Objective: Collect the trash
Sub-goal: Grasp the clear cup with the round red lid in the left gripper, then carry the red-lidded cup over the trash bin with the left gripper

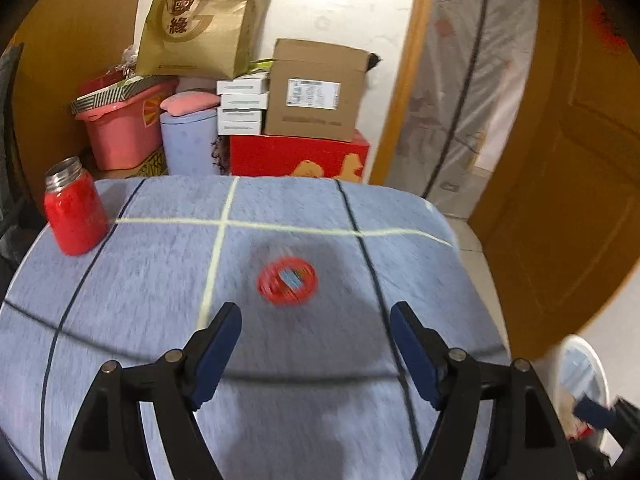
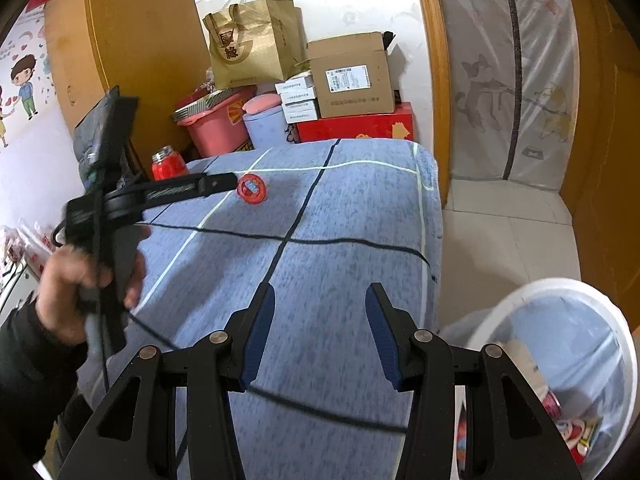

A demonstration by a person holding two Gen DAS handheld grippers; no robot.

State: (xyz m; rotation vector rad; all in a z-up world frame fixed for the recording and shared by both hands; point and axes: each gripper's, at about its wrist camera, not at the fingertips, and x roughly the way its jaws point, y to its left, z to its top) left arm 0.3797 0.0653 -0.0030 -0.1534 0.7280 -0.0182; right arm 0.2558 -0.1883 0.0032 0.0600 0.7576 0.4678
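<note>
A small round red wrapper (image 1: 287, 281) lies on the blue checked cloth (image 1: 160, 280) of the table. My left gripper (image 1: 316, 320) is open, just short of the wrapper, which lies ahead between its fingers. In the right wrist view the wrapper (image 2: 252, 188) lies far off, just past the tip of the left gripper (image 2: 230, 181), seen side-on there. My right gripper (image 2: 320, 300) is open and empty over the near part of the cloth. A white trash bin (image 2: 560, 360) with a blue liner and some wrappers inside stands at the lower right, off the table.
A red jar with a metal neck (image 1: 74, 210) stands at the table's far left. Behind the table are a pink tub (image 1: 120, 132), a lilac bin (image 1: 188, 140), cardboard boxes (image 1: 316, 92), a red box and a paper bag. A wooden door (image 1: 560, 160) stands right.
</note>
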